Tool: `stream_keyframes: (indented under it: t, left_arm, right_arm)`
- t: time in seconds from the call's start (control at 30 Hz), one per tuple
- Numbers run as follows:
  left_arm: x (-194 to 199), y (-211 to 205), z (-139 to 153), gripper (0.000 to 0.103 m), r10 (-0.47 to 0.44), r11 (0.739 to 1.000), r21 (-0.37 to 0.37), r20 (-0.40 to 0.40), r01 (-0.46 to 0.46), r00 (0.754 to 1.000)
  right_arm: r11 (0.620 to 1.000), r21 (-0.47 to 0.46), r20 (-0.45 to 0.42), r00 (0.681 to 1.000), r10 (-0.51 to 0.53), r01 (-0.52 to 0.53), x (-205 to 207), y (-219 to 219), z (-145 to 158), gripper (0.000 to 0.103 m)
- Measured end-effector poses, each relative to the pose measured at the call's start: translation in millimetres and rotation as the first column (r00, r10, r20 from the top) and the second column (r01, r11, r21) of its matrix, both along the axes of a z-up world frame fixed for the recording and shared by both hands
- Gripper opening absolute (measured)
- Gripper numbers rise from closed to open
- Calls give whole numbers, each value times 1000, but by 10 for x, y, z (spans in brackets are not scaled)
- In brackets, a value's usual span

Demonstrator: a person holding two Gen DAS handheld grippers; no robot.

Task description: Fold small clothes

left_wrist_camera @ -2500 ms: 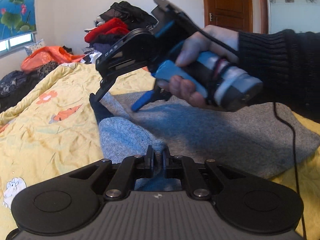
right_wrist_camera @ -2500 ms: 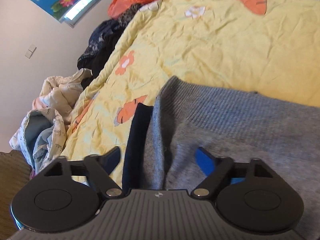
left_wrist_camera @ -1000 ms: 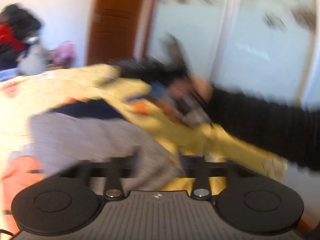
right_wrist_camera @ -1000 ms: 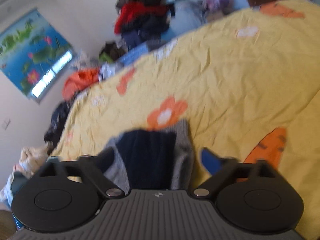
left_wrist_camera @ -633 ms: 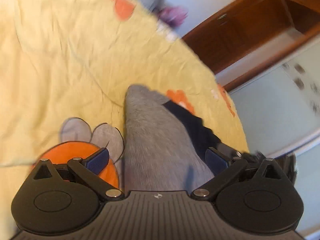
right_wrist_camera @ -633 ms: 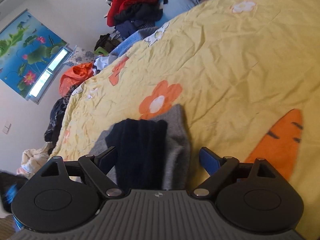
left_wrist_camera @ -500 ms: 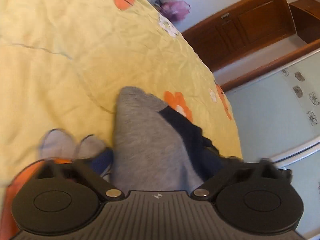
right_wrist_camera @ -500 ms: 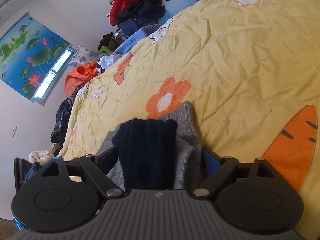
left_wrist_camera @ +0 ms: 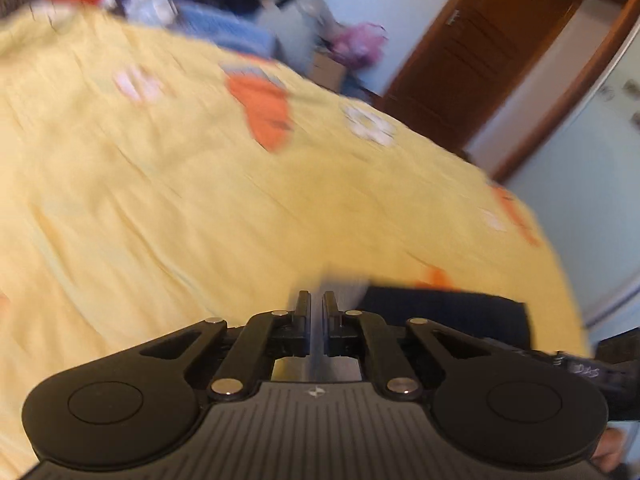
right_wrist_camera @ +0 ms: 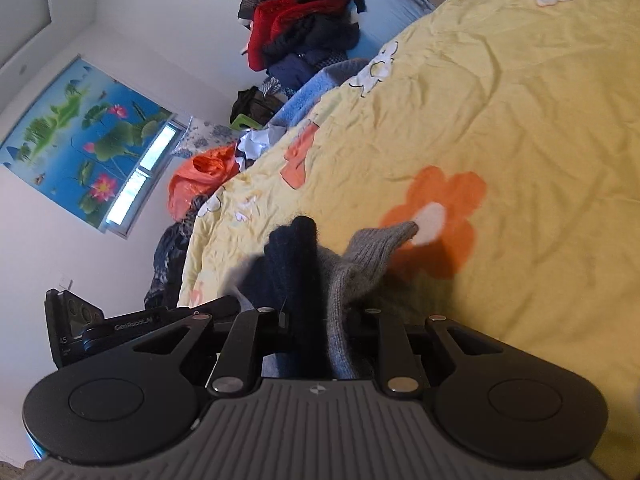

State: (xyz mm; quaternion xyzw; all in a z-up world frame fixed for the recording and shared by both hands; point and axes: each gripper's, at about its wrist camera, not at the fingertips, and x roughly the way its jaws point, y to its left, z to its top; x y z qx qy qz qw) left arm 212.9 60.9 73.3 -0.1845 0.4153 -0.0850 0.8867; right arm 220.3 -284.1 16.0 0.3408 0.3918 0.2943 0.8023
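Grey-and-navy knitted garment (right_wrist_camera: pixel 340 280) lying on yellow bed (right_wrist_camera: pixel 500 100). Right tongs (right_wrist_camera: pixel 324 316), lately closing, clamped on bunched cuff. Left tongs (left_wrist_camera: pixel 316 304) fully closed, pinching thin grey edge.

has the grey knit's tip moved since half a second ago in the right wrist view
Yes. The grey knit tip now lies on the white centre of the orange flower; before, it stopped just short of the flower. The right hand-held gripper has just been closing on it.
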Motion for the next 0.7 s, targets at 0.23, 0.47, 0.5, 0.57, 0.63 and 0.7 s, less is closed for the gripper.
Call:
stream_keyframes:
  t: [0.23,0.47,0.5,0.57,0.63,0.7]
  left_arm:
    - [-708,131,-227,52,-69,943,-327,-30,55,997]
    - [-1489,-337,-757,89,-187,839,-536,-115,97,976]
    - [-1511,-424,-782,88,-210,846,-520,-120,119,970]
    - [-1495,-542,-822,61,-234,862,-484,-116,150,965]
    - [-1375,-585,-873,17,-253,889,-431,-188,151,949]
    - [-1276,-493,-889,15,-261,877,-461,-225,133,939]
  right_arm:
    - [998,-61,-83,996,-32,26,48,-161,-238,64]
    - [993,-92,-101,993,69,-78,-645,-526,-134,68]
    - [989,-105,-113,989,91,-103,-723,-522,-159,61]
    - [988,-89,-126,985,118,-129,-883,-509,-205,52]
    - [988,-65,-147,980,131,-142,-983,-465,-266,32]
    - [991,-47,-174,978,117,-127,-1028,-419,-311,28]
